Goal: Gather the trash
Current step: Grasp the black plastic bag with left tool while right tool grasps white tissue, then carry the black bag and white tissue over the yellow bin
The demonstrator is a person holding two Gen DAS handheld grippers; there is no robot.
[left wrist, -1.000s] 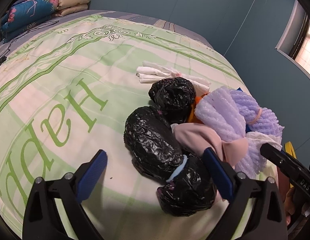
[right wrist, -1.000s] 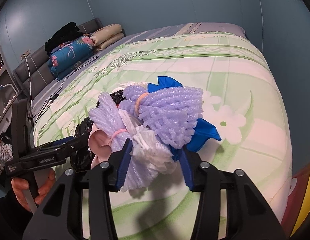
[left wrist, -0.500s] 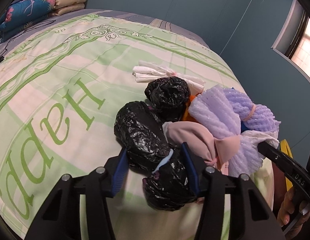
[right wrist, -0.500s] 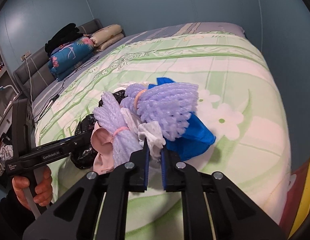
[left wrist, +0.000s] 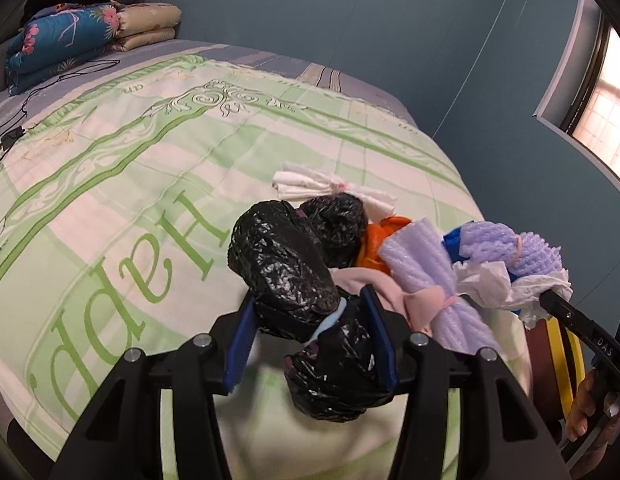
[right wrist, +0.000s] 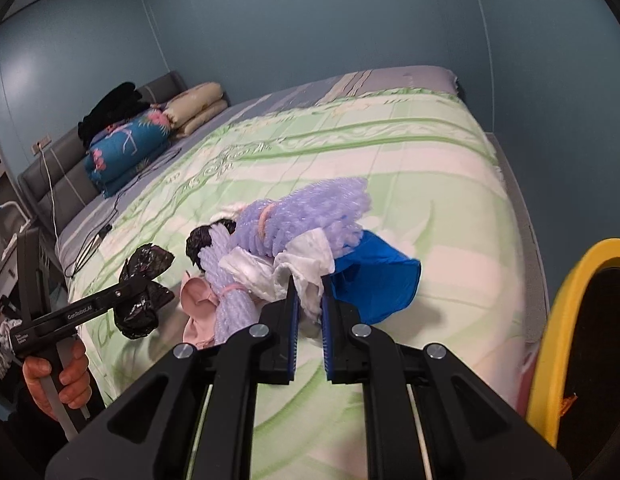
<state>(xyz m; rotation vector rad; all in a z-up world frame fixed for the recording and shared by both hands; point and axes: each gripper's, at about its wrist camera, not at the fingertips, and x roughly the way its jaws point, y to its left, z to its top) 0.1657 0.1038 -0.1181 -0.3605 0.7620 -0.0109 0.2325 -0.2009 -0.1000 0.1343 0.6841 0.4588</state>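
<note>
A trash pile lies on the green-and-white bedspread [left wrist: 158, 184]. My left gripper [left wrist: 310, 320] is shut on a black plastic bag bundle [left wrist: 294, 268] tied with a light blue band, and the bundle hangs lifted off the bed. From the right wrist, the left gripper [right wrist: 128, 294] shows with that black bag [right wrist: 144, 292] in it. My right gripper [right wrist: 308, 300] is shut on a crumpled white paper [right wrist: 310, 260] that hangs together with a purple foam net bundle [right wrist: 310, 208]. A blue plastic bag [right wrist: 377, 280] lies just behind it.
A second black bag [left wrist: 337, 220], a white tied tissue bundle [left wrist: 310, 184], an orange piece [left wrist: 379, 240], a purple foam roll [left wrist: 421, 276] and pink cloth [left wrist: 373, 284] remain in the pile. A yellow bin [right wrist: 557, 320] stands at the bed's right side. Folded quilts [right wrist: 130, 148] lie at the headboard.
Both grippers have closed: the left on the black bag bundle, the right on the white paper. Both have then risen, lifting their loads off the bedspread.
</note>
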